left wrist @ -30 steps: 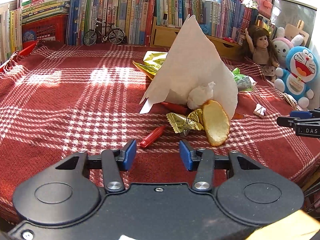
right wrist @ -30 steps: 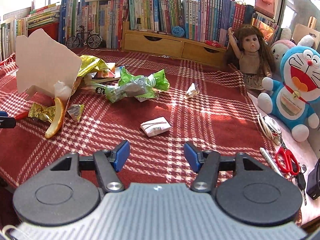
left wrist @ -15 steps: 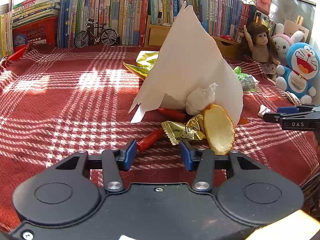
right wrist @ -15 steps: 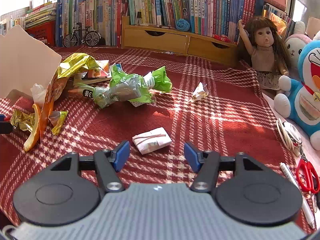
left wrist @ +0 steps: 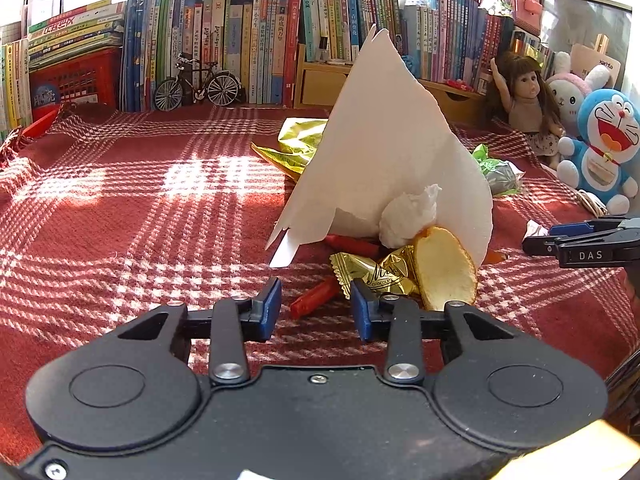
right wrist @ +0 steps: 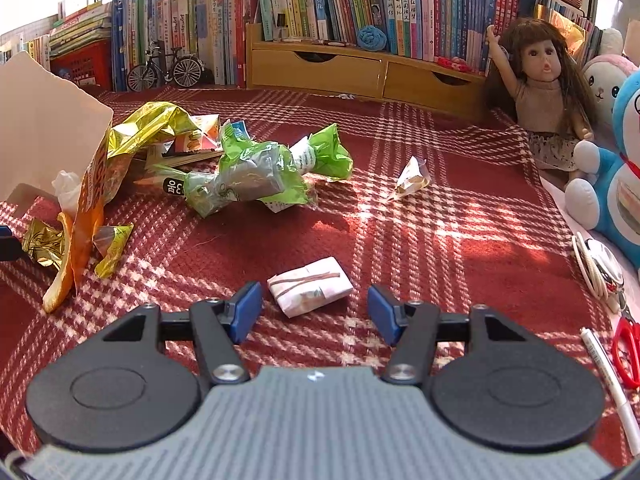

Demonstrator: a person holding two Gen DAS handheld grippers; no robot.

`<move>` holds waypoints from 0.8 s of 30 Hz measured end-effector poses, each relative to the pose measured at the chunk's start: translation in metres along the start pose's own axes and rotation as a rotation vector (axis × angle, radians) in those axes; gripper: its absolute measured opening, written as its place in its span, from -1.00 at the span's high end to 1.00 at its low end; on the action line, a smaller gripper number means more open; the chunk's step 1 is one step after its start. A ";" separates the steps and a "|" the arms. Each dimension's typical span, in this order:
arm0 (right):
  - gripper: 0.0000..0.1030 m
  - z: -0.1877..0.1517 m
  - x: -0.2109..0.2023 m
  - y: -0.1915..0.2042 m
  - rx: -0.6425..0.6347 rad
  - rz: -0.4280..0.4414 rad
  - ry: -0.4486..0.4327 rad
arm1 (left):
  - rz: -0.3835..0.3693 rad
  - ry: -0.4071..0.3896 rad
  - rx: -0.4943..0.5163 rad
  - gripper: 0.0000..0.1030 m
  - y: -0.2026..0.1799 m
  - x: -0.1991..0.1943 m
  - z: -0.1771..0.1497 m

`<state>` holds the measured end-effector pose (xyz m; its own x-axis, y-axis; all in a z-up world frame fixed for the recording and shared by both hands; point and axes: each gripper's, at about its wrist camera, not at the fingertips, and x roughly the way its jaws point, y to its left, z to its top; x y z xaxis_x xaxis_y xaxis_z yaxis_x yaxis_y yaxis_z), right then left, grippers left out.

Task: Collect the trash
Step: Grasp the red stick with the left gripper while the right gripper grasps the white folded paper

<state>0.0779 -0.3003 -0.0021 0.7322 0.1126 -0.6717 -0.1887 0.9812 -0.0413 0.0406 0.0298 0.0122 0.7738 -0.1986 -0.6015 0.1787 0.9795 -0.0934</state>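
Red plaid cloth [left wrist: 120, 208] covers the tabletop seen in the left wrist view. The left gripper [left wrist: 316, 308] is held released, jaws apart, low over the near edge, with one red wrapper [left wrist: 314, 303] lying between them. Just beyond it one gold chocolate wrapper [left wrist: 376, 274], one peel [left wrist: 444, 274], one tissue wad [left wrist: 408, 220] and a second red wrapper [left wrist: 352, 245] are bunched under a white paper [left wrist: 384, 160] standing tent-like. Should the jaws be closed carelessly, the gold wrapper beside the right jaw could be caught too, or the thin red wrapper pushed flat into the cloth and missed. At the right edge the other gripper's fingers are seen side-on.

In the right wrist view the right gripper [right wrist: 314, 308] is likewise released, jaws wide, with one folded white packet [right wrist: 310, 292] lying between them, nearer the left jaw. A lopsided close could be expected to skid it sideways. Farther toward the tabletop's left edge one green wrapper [right wrist: 260, 172] and one large gold bag [right wrist: 140, 136] are counted; one small folded scrap [right wrist: 412, 178] lies apart, toward the far right. One doll [right wrist: 540, 88], scissors [right wrist: 626, 354] and a pen [right wrist: 608, 384] at the right edge are judged not to be trash.
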 end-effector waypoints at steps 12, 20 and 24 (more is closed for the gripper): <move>-0.01 -0.001 -0.006 0.010 0.001 -0.003 -0.026 | 0.016 0.033 0.032 0.79 -0.008 0.005 -0.006; -0.01 -0.001 -0.022 0.017 0.008 0.019 -0.044 | -0.001 0.027 0.019 0.74 -0.010 -0.011 -0.011; -0.01 -0.001 -0.027 0.021 0.000 0.025 -0.051 | 0.038 0.010 0.017 0.59 -0.008 -0.004 -0.005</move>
<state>0.0536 -0.2833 0.0145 0.7598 0.1448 -0.6338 -0.2073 0.9780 -0.0251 0.0330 0.0224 0.0109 0.7742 -0.1610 -0.6121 0.1596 0.9855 -0.0573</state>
